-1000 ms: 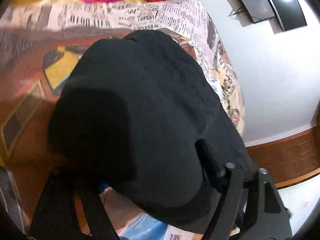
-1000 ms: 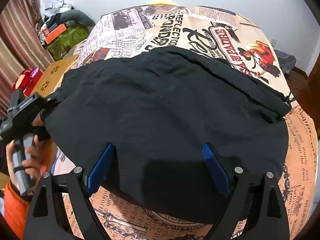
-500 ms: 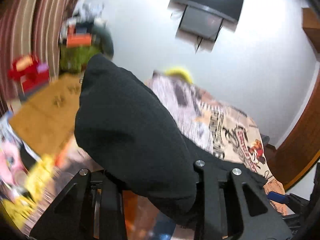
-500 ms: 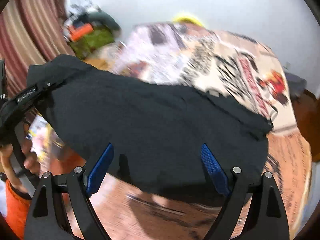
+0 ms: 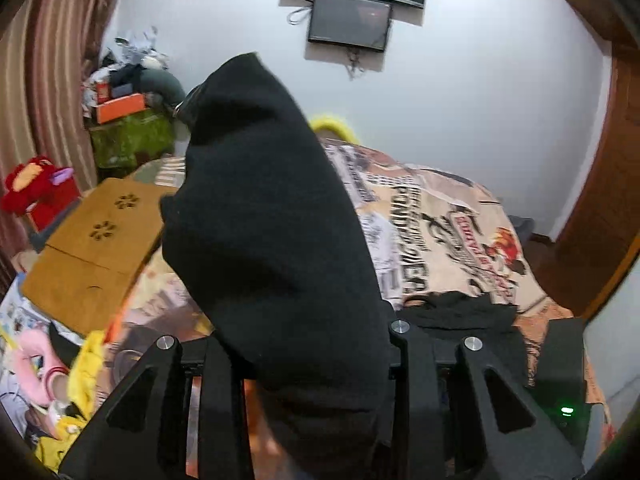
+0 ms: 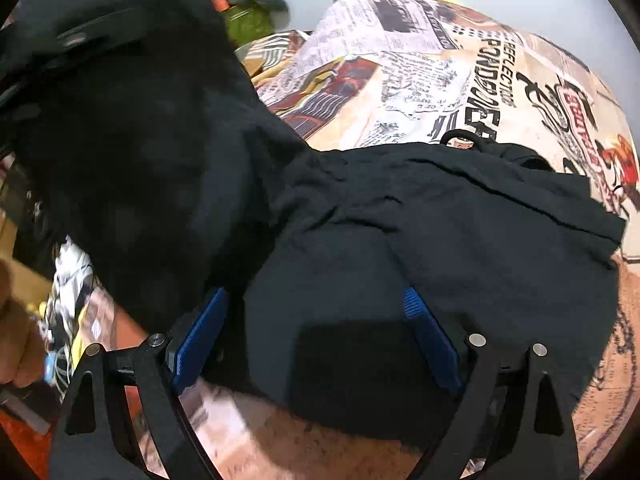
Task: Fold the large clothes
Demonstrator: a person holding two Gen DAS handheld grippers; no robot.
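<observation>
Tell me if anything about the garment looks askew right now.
The black garment is lopsided: its left side is hoisted up in the left tongs, while the rest lies bunched and wrinkled on the printed bedspread. The right tongs gape around it.

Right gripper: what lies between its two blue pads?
Only the black garment lies there. In the right wrist view its near part fills the open gap of the right gripper, touching neither pad.

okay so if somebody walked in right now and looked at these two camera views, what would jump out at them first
The black garment dominates: in the left wrist view one end rises in a tall dark hump from the left gripper, which is clamped on it. In the right wrist view the rest lies spread across the newspaper-print bedspread, with the right gripper open over its near edge. Behind, a wall screen hangs above the bed.
</observation>
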